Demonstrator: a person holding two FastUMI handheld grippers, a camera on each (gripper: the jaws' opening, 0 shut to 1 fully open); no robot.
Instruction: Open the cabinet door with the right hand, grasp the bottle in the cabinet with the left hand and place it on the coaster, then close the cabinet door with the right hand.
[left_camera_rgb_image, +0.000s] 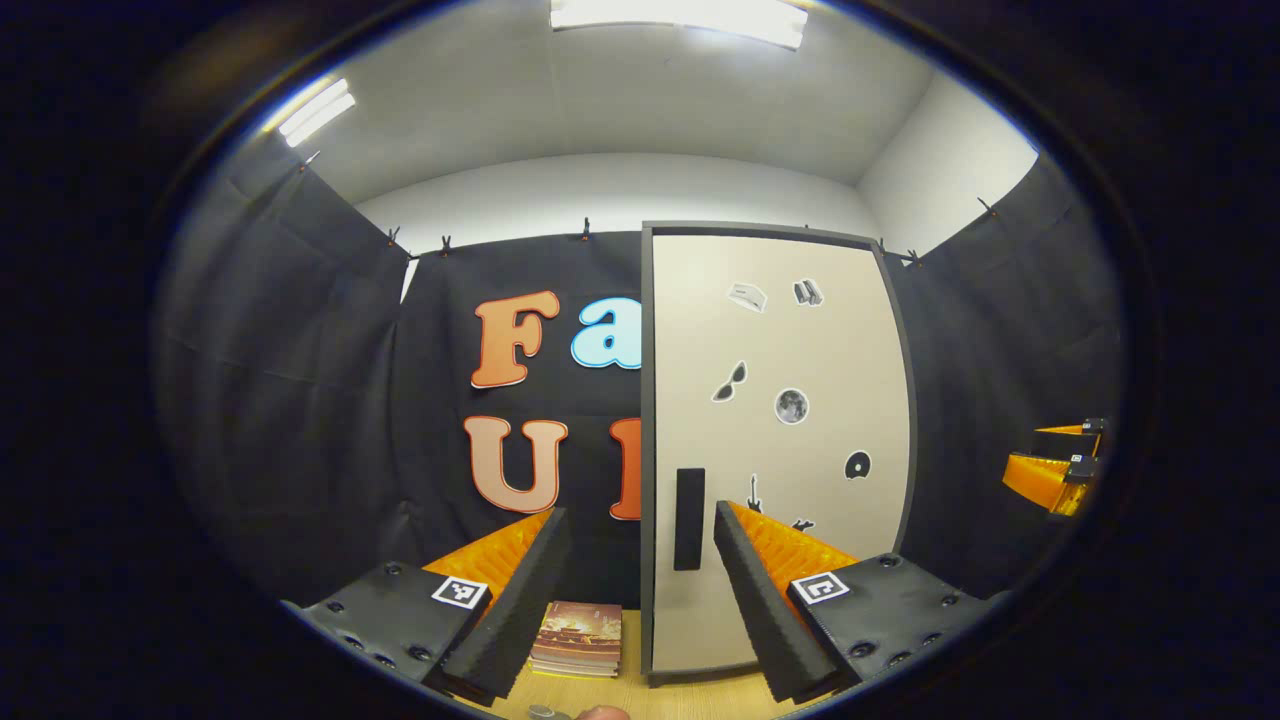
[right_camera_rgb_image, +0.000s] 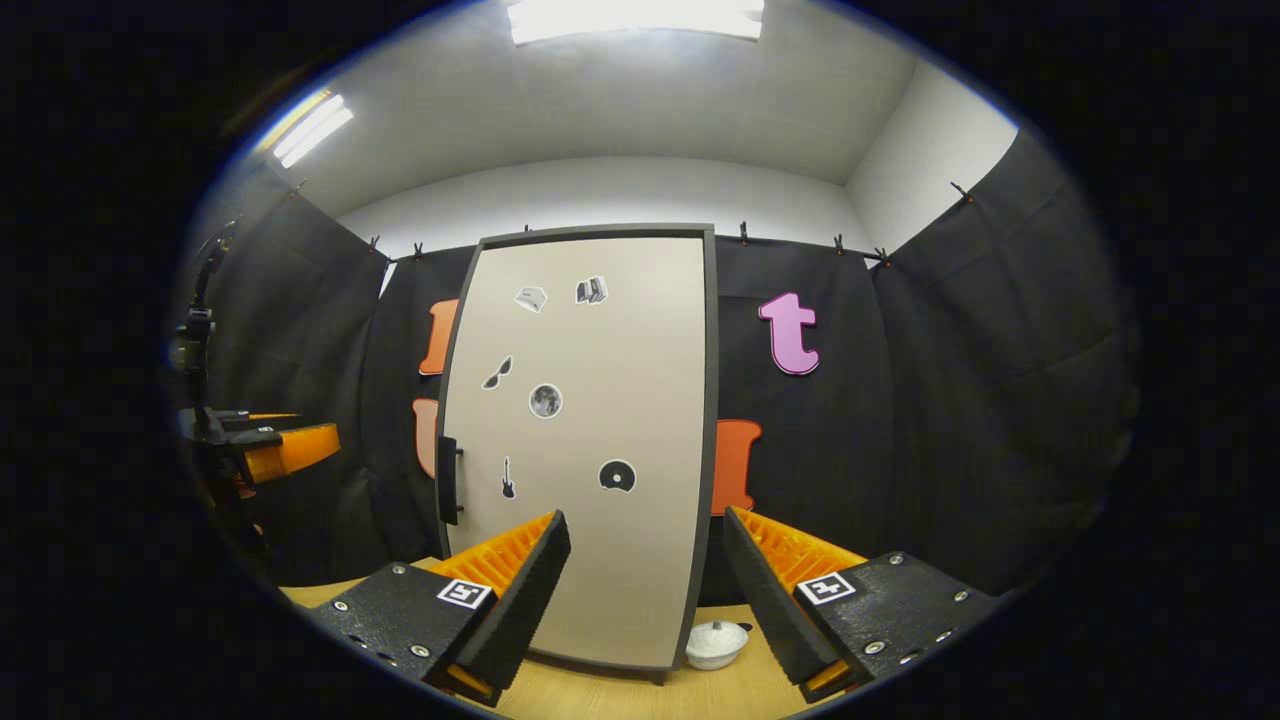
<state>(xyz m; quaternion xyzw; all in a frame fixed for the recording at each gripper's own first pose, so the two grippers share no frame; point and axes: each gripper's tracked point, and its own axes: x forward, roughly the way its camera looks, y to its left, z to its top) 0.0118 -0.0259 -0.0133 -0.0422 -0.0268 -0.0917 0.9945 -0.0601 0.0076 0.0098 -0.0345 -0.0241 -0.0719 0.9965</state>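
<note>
Ahead, the cabinet door (right_camera_rgb_image: 585, 440) is seen shut, its black handle (right_camera_rgb_image: 450, 480) at the left edge. The right gripper (right_camera_rgb_image: 640, 570) is held wide open and empty, short of the door. The left gripper (left_camera_rgb_image: 640, 565) is likewise spread, holding nothing. Books (left_camera_rgb_image: 578, 640) and a white lidded bowl (right_camera_rgb_image: 716, 643) are noted on the table (right_camera_rgb_image: 640, 690) beside the cabinet.

cabinet door (right_camera_rgb_image: 590, 440) beige, dark frame | handle (left_camera_rgb_image: 689, 518) black | books (left_camera_rgb_image: 578, 640) reddish
</note>
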